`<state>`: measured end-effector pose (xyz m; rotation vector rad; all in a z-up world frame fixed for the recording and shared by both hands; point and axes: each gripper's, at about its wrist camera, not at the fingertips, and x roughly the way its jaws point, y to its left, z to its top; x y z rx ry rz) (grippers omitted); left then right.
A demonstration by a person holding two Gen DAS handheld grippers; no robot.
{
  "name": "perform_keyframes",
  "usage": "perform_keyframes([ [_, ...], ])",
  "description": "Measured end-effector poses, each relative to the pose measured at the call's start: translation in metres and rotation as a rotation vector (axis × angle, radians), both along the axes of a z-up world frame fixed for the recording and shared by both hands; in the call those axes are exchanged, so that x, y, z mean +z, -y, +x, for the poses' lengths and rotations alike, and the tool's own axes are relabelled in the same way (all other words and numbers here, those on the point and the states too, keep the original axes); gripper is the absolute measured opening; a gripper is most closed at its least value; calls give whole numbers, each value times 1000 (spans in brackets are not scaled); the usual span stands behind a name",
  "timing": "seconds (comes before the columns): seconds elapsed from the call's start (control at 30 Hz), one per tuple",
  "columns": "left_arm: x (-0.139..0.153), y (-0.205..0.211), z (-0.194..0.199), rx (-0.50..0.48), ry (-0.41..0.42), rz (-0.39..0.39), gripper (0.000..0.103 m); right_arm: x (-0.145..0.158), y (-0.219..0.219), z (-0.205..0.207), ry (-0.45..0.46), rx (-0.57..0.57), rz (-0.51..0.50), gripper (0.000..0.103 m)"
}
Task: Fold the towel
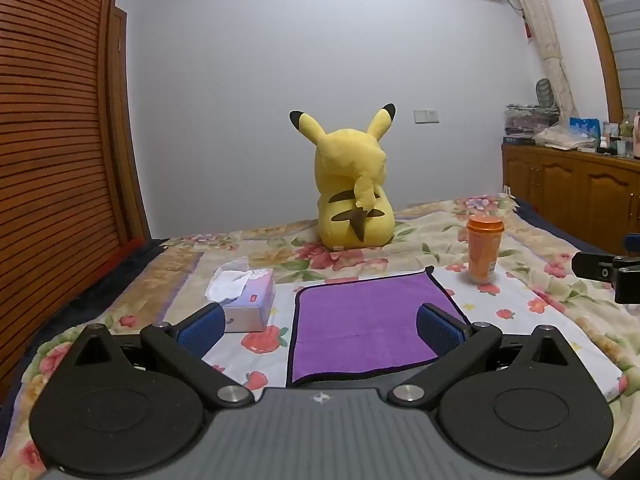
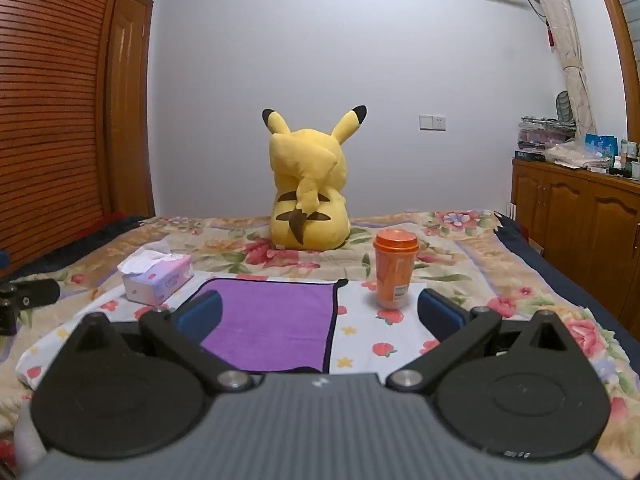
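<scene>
My left tool (image 1: pixel 320 326) and right tool (image 2: pixel 320 314) both hover with fingers spread wide, gripping nothing. The purple towel (image 1: pixel 368 320), plush with dark edging, lies flat just ahead of both, between the left tool's 2 blue ribbed pads (image 1: pixel 438 330). Beyond it I see a tissue box (image 2: pixel 158 278), an orange cup (image 2: pixel 394 268) and a yellow plush toy (image 2: pixel 310 196) on the floral bed (image 1: pixel 560 292).
</scene>
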<state>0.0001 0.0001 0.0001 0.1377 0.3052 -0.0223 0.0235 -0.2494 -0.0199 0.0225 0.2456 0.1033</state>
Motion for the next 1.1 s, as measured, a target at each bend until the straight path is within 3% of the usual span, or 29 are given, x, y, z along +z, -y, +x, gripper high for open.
perform_keyframes([
  [1.1, -2, -1, 0, 2, 1, 0, 103, -1, 3, 2, -3, -4, 4, 103],
])
